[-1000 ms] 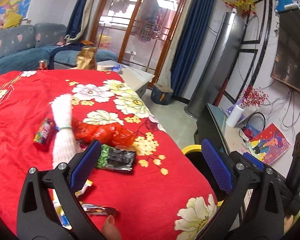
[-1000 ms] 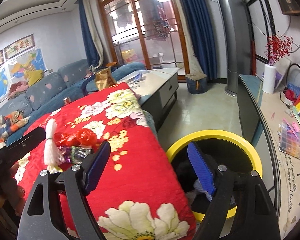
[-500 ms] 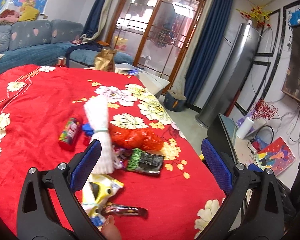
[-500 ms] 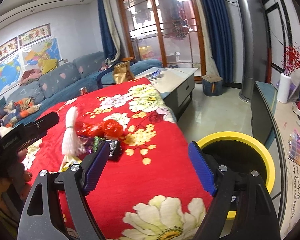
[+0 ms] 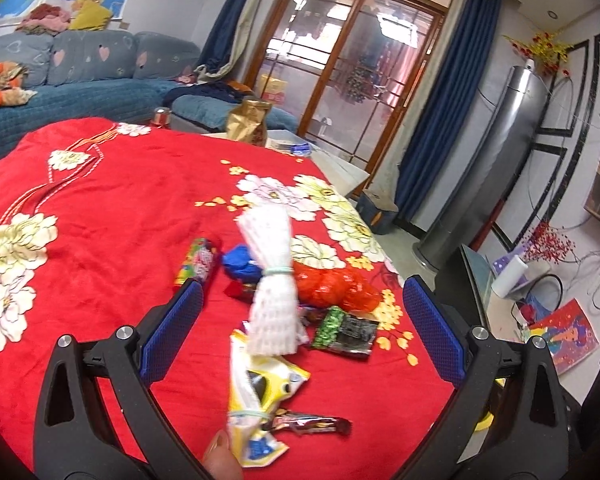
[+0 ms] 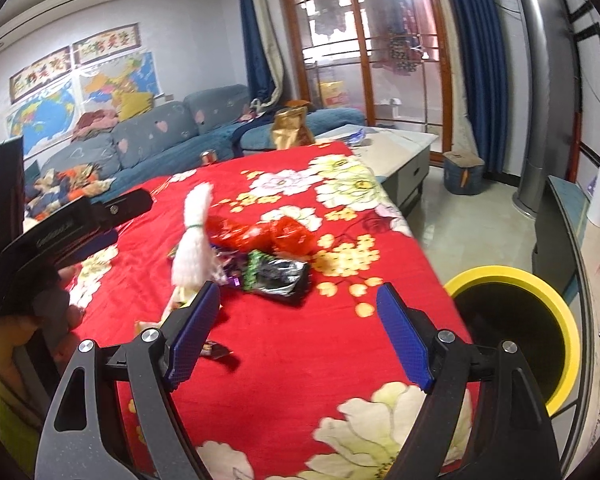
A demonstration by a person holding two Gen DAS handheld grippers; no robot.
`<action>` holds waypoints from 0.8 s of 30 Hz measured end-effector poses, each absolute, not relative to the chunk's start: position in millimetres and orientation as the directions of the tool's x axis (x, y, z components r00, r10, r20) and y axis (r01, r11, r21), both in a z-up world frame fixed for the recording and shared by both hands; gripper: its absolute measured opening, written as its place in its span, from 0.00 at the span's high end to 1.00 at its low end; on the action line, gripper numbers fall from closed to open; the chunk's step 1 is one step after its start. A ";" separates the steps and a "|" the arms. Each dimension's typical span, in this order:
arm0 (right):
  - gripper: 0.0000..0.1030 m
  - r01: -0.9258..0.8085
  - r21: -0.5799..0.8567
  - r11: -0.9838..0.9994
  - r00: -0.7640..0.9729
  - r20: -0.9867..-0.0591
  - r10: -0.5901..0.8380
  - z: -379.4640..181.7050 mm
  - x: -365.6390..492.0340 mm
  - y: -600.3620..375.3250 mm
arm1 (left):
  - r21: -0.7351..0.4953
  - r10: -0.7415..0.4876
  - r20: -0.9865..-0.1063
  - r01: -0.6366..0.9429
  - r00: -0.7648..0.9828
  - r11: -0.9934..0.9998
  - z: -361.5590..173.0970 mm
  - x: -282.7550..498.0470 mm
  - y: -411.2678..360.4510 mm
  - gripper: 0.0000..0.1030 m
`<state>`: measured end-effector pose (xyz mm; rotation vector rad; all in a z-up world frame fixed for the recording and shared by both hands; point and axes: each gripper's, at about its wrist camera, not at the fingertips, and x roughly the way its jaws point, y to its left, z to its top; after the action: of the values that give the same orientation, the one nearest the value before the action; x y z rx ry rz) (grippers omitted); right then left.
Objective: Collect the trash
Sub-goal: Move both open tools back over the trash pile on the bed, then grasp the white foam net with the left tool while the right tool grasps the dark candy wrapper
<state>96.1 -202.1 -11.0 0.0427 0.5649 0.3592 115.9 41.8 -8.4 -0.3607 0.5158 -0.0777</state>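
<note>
Both your grippers, left gripper and right gripper, gape wide with nothing between the pads. You've swung left since a second ago, so the trash pile now sits ahead, within reach. Count it: one white bundle, one red bag, one dark wrapper, one yellow packet, one candy tube. One yellow bin waits beside the red blanket.

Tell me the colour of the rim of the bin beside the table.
Yellow; the bin rim shows best in the right wrist view.
</note>
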 end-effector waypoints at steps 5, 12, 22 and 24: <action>0.24 -0.383 0.122 0.916 0.747 -0.542 0.385 -16.6 97.9 -181.7 | -0.367 -0.144 -0.498 -0.057 0.855 0.928 -12.4 118.2 61.0 0.11; 0.25 -0.467 0.105 0.878 0.671 -0.605 0.428 -37.1 106.4 -153.9 | -0.373 -0.135 -0.534 -0.089 0.835 0.924 -20.6 124.9 78.5 0.11; 0.38 -0.557 0.111 0.823 0.557 -0.685 0.470 -71.7 124.8 -119.5 | -0.396 -0.202 -0.581 -0.057 0.789 0.916 -39.9 150.2 74.0 0.16; 0.40 -0.567 0.116 0.816 0.541 -0.694 0.475 -77.5 127.6 -115.0 | -0.400 -0.217 -0.597 -0.052 0.773 0.915 -46.0 157.0 70.8 0.19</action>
<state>127.6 -115.0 -77.5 -0.1280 0.7835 0.6204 157.0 70.8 -46.0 -0.4135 0.6869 -0.0919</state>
